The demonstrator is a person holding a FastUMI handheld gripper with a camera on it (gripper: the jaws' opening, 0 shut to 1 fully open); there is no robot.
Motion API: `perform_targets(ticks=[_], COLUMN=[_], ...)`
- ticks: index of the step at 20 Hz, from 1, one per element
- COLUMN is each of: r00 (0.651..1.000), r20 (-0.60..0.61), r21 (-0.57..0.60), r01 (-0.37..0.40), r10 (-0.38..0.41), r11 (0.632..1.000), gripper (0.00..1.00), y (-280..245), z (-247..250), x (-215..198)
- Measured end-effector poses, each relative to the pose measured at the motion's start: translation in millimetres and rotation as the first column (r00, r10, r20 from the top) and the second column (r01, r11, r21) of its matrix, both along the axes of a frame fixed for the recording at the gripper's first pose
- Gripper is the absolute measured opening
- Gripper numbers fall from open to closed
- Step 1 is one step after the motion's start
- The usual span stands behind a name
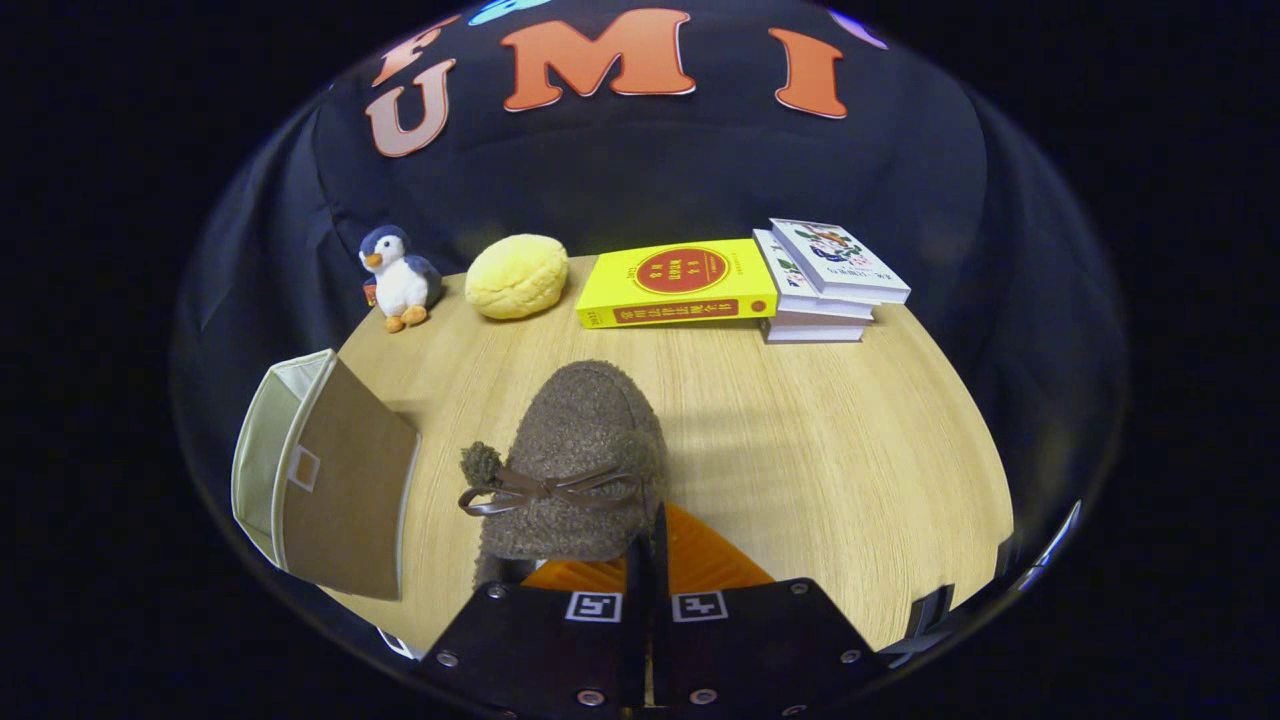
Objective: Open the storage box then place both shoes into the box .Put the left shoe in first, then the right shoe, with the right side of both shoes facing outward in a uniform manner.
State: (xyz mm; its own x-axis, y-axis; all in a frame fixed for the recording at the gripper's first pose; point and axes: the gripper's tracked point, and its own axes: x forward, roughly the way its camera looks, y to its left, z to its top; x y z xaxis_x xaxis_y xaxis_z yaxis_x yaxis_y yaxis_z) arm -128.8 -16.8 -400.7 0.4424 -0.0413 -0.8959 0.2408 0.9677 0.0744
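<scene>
A fabric storage box [300, 470] with cream walls and a brown flap stands at the left edge of the light wooden table [800, 430]. Its brown lid panel, which carries a small square tab, leans up and outward, so the box is open; the part of the cream interior that can be seen holds nothing, though most of the inside is hidden behind the flap.

A fuzzy brown slipper-style shoe [575, 460] with a thin brown leather bow and a small pom-pom lies just ahead of the hand-held gripper [645, 545]. Its long axis runs straight away from the fingers towards the far edge of the table, with the rounded toe pointing away and the opening at the near end.

The orange fingers [700, 560] of the hand-held gripper are drawn almost fully together, with only a narrow slit between the two black finger mounts. They appear to pinch the rim of the shoe's opening at its near end, though the contact itself is partly hidden.

Along the far edge of the table sit a small plush penguin [398, 278], a yellow bun-shaped soft toy [516, 276], a thick yellow book with a red circle on its cover [680, 282], and a stack of white books [825, 280] touching it at the right.
</scene>
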Motion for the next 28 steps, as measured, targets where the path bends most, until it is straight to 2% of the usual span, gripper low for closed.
perform_targets(ticks=[11, 16, 24, 28], r00=[0.995, 0.99, 0.974, 0.967], r20=[0.078, 0.094, 0.025, -0.081], r21=[0.058, 0.103, 0.15, 0.121], r01=[-0.069, -0.115, -0.226, -0.231], r10=[0.064, 0.105, 0.225, 0.241], r11=[0.996, 0.988, 0.963, 0.965], gripper=[0.04, 0.04, 0.04, 0.04], y=[113.3, 178.3, 271.5, 284.2], z=[87.7, 109.8, 86.2, 50.2], x=[62.9, 87.9, 90.9, 75.7])
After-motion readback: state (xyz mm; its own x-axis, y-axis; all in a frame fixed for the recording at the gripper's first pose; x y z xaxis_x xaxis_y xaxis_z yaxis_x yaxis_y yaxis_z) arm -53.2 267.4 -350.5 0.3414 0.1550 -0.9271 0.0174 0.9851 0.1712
